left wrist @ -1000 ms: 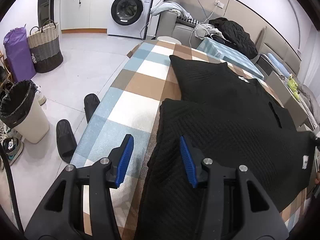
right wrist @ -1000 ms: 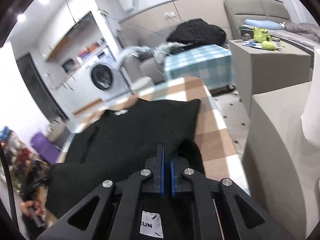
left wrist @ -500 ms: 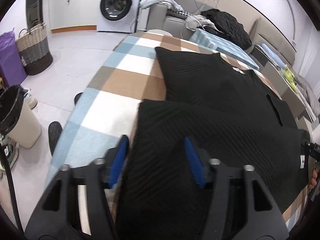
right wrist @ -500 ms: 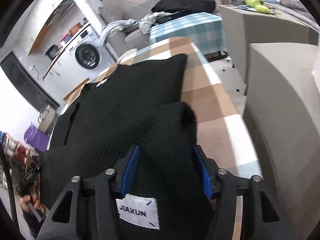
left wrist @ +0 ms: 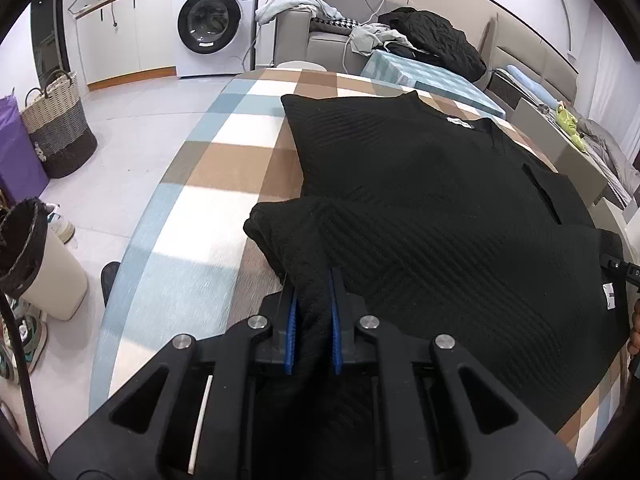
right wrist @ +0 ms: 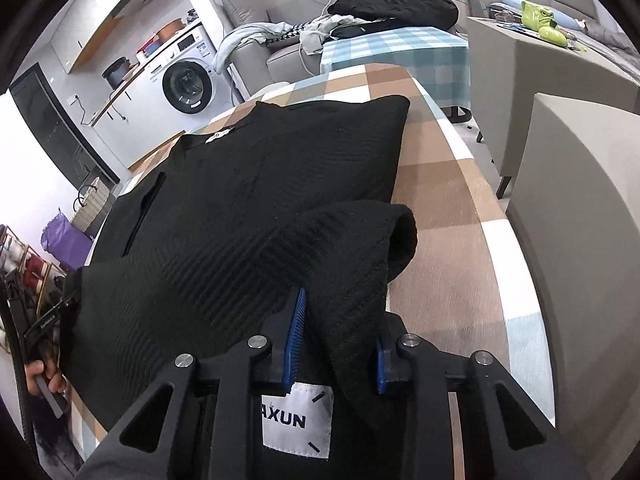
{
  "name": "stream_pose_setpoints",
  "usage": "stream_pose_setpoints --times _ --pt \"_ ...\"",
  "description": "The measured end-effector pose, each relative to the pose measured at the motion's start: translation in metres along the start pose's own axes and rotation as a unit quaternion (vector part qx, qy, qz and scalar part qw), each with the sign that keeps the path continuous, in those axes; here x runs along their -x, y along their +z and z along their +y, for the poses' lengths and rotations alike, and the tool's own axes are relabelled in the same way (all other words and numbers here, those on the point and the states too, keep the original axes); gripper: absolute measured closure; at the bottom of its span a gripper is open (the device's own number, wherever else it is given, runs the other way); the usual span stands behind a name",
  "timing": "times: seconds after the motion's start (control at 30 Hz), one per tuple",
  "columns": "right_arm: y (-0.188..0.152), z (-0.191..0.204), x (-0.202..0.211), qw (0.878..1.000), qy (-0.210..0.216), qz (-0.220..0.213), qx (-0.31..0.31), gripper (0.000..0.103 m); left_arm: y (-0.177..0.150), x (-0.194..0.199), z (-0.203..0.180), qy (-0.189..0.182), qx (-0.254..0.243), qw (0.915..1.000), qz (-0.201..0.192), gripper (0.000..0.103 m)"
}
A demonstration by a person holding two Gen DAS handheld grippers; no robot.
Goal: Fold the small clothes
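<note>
A black ribbed knit garment (left wrist: 420,184) lies spread on the table's checked cloth (left wrist: 208,168), with its near part folded over. My left gripper (left wrist: 312,280) is at the near left corner of that fold. Its jaws are closing and the blue pads pinch a ridge of the fabric. In the right wrist view the same garment (right wrist: 260,184) fills the middle. My right gripper (right wrist: 340,312) straddles the near right corner, jaws closing. Cloth bunches between the pads (right wrist: 294,336) but the left pad's face still shows. A white label (right wrist: 296,420) lies below them.
A washing machine (left wrist: 212,24), woven basket (left wrist: 60,128), lined bin (left wrist: 32,256) and slipper (left wrist: 109,280) stand on the floor to the left. A grey cabinet (right wrist: 580,220) flanks the table's right edge. Behind is a teal-checked table (right wrist: 400,52) and a sofa with clothes.
The left jaws moved over the fold's corner and closed on it. The right gripper, shut a second ago, opened wide around the right corner, sank, and has narrowed since.
</note>
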State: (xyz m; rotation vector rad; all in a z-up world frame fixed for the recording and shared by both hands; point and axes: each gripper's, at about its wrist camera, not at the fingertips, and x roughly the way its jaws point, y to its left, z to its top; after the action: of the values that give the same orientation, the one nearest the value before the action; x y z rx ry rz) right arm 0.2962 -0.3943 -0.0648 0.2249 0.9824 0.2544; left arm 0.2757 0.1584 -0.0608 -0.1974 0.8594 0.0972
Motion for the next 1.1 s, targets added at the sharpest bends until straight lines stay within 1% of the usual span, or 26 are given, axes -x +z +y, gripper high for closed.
stream_pose_setpoints --times 0.17,0.3,0.43,0.5,0.53,0.57,0.6,0.63,0.67,0.73,0.87,0.97,1.0,1.07,1.1 --pt "-0.015 0.004 0.009 1.0 0.009 0.006 -0.003 0.075 -0.023 0.024 0.007 0.016 -0.003 0.9999 -0.004 0.093" --pt "-0.039 0.009 0.024 1.0 0.017 0.011 -0.005 0.075 -0.046 0.046 0.016 0.027 0.0 0.9996 -0.01 0.093" --pt "-0.063 0.015 0.04 0.999 0.031 0.024 -0.019 0.075 -0.068 0.075 0.025 0.038 0.008 0.999 -0.023 0.093" --pt "-0.073 0.022 0.048 0.999 0.031 0.022 -0.007 0.075 -0.076 0.085 0.028 0.037 0.01 0.9989 -0.029 0.093" --pt "-0.076 0.025 0.051 1.0 0.025 0.019 -0.001 0.074 -0.079 0.09 0.031 0.034 0.015 0.9989 -0.03 0.093" --pt "-0.078 0.026 0.053 1.0 0.018 0.017 0.003 0.071 -0.082 0.093 0.034 0.03 0.02 0.9989 -0.028 0.093" --pt "-0.079 0.026 0.056 1.0 0.014 0.016 0.004 0.069 -0.084 0.096 0.036 0.03 0.024 0.9989 -0.028 0.09" --pt "-0.08 0.024 0.059 1.0 0.015 0.016 0.003 0.065 -0.086 0.099 0.038 0.032 0.027 0.9987 -0.028 0.086" --pt "-0.081 0.021 0.065 1.0 0.021 0.013 0.002 0.062 -0.088 0.103 0.042 0.039 0.031 0.9984 -0.025 0.084" --pt "-0.086 0.018 0.075 1.0 0.028 0.003 0.002 0.061 -0.094 0.108 0.044 0.041 0.033 0.9983 -0.024 0.081" --pt "-0.092 0.017 0.084 0.999 0.036 -0.001 0.018 0.06 -0.102 0.117 0.049 0.028 0.044 0.9985 -0.019 0.081" --pt "-0.096 0.02 0.086 0.999 0.036 -0.004 0.028 0.058 -0.104 0.12 0.045 0.032 0.038 0.9984 -0.025 0.081" --pt "-0.096 0.02 0.085 0.999 0.037 -0.004 0.028 0.058 -0.103 0.119 0.043 0.036 0.035 0.9984 -0.026 0.082" --pt "-0.096 0.021 0.08 0.999 0.03 -0.006 0.029 0.058 -0.102 0.12 0.042 0.037 0.035 0.9982 -0.031 0.097" --pt "-0.099 0.023 0.083 0.999 0.023 -0.009 0.033 0.059 -0.1 0.12 0.041 0.035 0.036 0.9982 -0.033 0.099"
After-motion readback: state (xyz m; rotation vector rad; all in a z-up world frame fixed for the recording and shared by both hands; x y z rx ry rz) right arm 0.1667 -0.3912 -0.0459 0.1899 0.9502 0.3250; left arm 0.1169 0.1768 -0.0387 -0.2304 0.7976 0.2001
